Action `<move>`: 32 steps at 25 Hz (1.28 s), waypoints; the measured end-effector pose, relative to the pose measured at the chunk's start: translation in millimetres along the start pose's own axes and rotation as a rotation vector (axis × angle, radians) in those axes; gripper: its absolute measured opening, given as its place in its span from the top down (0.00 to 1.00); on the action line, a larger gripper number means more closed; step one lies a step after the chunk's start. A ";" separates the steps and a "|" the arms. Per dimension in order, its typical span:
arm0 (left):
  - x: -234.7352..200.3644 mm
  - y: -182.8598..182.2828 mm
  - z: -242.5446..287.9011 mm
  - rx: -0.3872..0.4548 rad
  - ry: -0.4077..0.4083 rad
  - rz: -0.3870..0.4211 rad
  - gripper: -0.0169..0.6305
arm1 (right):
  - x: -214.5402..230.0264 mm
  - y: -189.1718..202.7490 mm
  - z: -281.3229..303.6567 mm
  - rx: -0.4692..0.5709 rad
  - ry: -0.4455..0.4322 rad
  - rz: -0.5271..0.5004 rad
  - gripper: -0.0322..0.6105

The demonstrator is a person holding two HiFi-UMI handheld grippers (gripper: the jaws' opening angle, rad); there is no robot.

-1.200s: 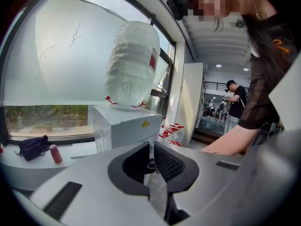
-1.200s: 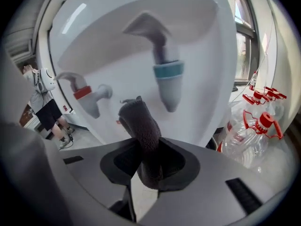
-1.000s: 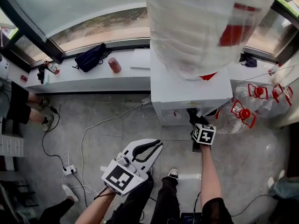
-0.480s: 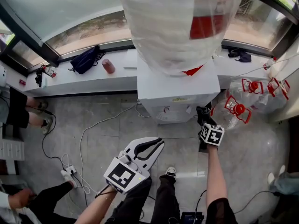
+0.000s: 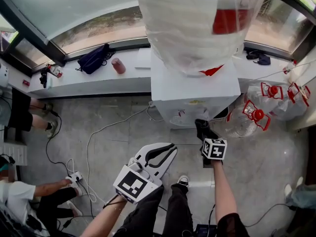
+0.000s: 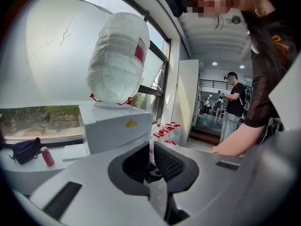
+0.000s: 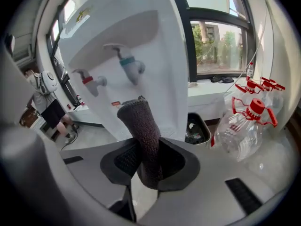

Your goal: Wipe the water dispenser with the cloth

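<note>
The white water dispenser [image 5: 197, 89] stands ahead of me with a large plastic-wrapped bottle [image 5: 197, 23] on top. My right gripper [image 5: 203, 134] is shut on a dark grey cloth [image 5: 202, 129], low at the dispenser's front. In the right gripper view the cloth [image 7: 142, 131] sticks up from the gripper [image 7: 146, 161], close below the red tap [image 7: 91, 81] and blue tap [image 7: 130, 65] of the dispenser [image 7: 160, 51]. My left gripper [image 5: 170, 148] hangs over the floor, shut and empty. From it, the dispenser [image 6: 115, 126] and bottle [image 6: 117, 60] lie ahead.
Empty red-capped water jugs [image 5: 253, 116] lie right of the dispenser. A dark bag [image 5: 96, 59] and a red cup [image 5: 118, 65] sit on the windowsill. A cable and power strip [image 5: 74, 177] cross the floor at left, beside a seated person [image 5: 29, 196]. A bin [image 7: 196, 128] stands by the dispenser.
My right gripper has carried the cloth a little left and lower along the dispenser's front. The left gripper has hardly moved. A person has come into view at the lower left.
</note>
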State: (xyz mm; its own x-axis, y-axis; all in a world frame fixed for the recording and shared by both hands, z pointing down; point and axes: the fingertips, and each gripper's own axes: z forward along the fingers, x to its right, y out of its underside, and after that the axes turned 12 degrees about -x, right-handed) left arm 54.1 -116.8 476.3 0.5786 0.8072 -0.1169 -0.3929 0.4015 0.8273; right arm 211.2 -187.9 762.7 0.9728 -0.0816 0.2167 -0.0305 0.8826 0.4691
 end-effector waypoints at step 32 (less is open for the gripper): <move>-42.8 84.0 14.6 -0.040 0.009 0.008 0.93 | -41.7 30.8 105.3 -0.090 0.004 -0.105 0.79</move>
State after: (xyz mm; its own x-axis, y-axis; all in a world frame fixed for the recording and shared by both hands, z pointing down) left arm 6.8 -123.9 558.9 0.5690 0.8141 -0.1159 -0.4253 0.4119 0.8059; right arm 145.5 -206.1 858.2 0.9704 -0.1745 0.1669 0.0926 0.9073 0.4101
